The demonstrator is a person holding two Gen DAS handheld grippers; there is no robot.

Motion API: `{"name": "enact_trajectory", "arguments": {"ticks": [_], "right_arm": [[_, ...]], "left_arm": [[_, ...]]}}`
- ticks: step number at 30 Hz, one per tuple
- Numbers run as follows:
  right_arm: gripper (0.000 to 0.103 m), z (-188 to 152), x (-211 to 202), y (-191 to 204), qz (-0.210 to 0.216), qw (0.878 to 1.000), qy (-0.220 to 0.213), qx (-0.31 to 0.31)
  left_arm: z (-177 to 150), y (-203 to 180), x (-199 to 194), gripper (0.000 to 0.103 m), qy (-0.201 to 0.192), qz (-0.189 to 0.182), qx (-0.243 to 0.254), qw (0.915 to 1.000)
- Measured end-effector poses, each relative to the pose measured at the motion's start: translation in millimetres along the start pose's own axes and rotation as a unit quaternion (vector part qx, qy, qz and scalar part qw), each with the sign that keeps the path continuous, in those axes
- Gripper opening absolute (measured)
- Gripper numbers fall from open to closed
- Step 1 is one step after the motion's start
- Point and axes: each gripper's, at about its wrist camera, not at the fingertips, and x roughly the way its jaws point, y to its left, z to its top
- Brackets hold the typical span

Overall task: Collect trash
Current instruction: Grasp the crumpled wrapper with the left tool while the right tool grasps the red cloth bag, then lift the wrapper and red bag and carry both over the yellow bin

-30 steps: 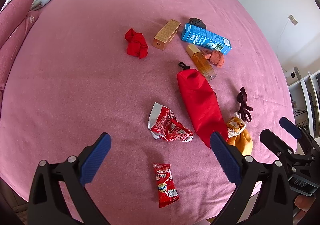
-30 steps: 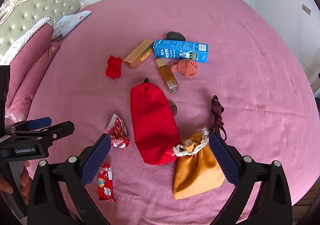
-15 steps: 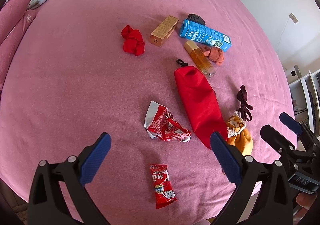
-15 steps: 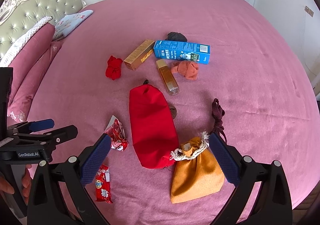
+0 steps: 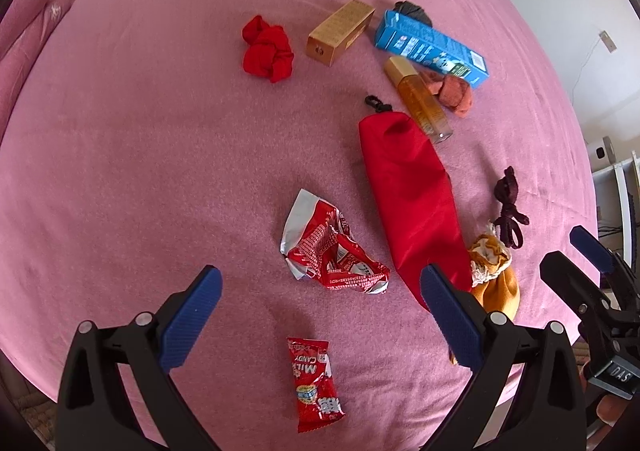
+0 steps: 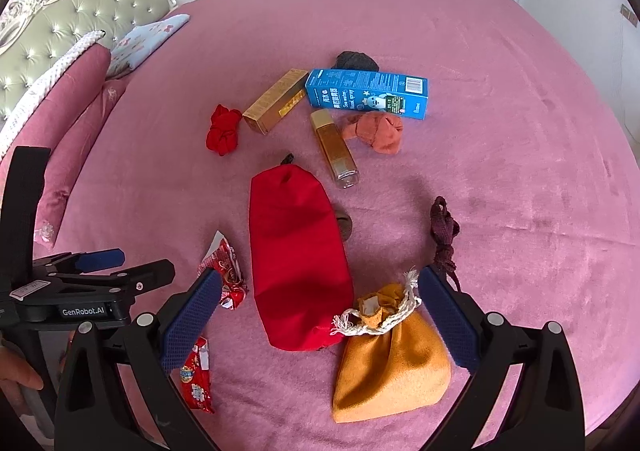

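Observation:
A crumpled red and silver wrapper point(image 5: 328, 247) lies on the pink bed just ahead of my open, empty left gripper point(image 5: 320, 287). A red milk candy packet point(image 5: 314, 383) lies below, between its fingers. Both show in the right wrist view, the wrapper point(image 6: 224, 271) and the candy packet point(image 6: 196, 375) at the left finger. My right gripper point(image 6: 318, 293) is open and empty above an orange drawstring pouch point(image 6: 388, 359) and a red pouch point(image 6: 296, 255). The left gripper point(image 6: 100, 271) shows at the left there, and the right gripper point(image 5: 576, 263) at the right in the left wrist view.
Farther back lie a blue box point(image 6: 366, 93), a gold box point(image 6: 276, 101), an amber bottle point(image 6: 334, 149), a red cloth wad point(image 6: 224, 131), an orange cloth point(image 6: 378, 131), a dark sock point(image 6: 356, 61) and a maroon cord point(image 6: 444, 235). Pillows point(image 6: 72, 99) line the left.
Both grippers have moved forward and lower over the bed, so the wrapper, candy packet and pouches sit closer. Both stay open and empty.

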Motion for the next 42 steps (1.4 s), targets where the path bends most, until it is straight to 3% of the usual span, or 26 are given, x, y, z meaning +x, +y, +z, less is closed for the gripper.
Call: {"name": "enact_trajectory", "arguments": {"ticks": [8, 15, 17, 19, 23, 29, 37, 42], "right_arm": [[0.095, 9, 36, -15, 0.013, 1.000, 0.018, -0.003], [0.095, 12, 59, -19, 0.023, 0.999, 0.034, -0.011], [0.095, 11, 63, -19, 0.027, 0.999, 0.041, -0.015], [0.095, 11, 67, -19, 0.031, 0.998, 0.046, -0.017], [0.095, 10, 75, -17, 0.046, 0.997, 0.057, -0.013], [0.095, 9, 97, -2, 0.076, 0.993, 0.085, -0.006], [0.094, -6, 138, 13, 0.040, 0.990, 0.134, -0.005], [0.067, -11, 139, 14, 0.003, 0.990, 0.144, -0.009]], "left_arm": [[9, 1, 56, 0.099, 0.043, 0.003, -0.032, 0.9986], [10, 0, 109, 0.094, 0.092, 0.032, -0.037, 0.9946], [9, 2, 117, 0.072, 0.103, 0.039, -0.043, 0.9930], [9, 5, 120, 0.063, 0.107, 0.058, -0.046, 0.9915], [10, 14, 110, 0.038, 0.091, 0.036, -0.059, 0.9935], [9, 43, 83, 0.037, 0.057, 0.006, -0.096, 0.9937], [8, 46, 64, 0.038, 0.049, -0.030, -0.091, 0.9942], [15, 51, 69, 0.038, 0.054, -0.051, -0.105, 0.9917]]}}
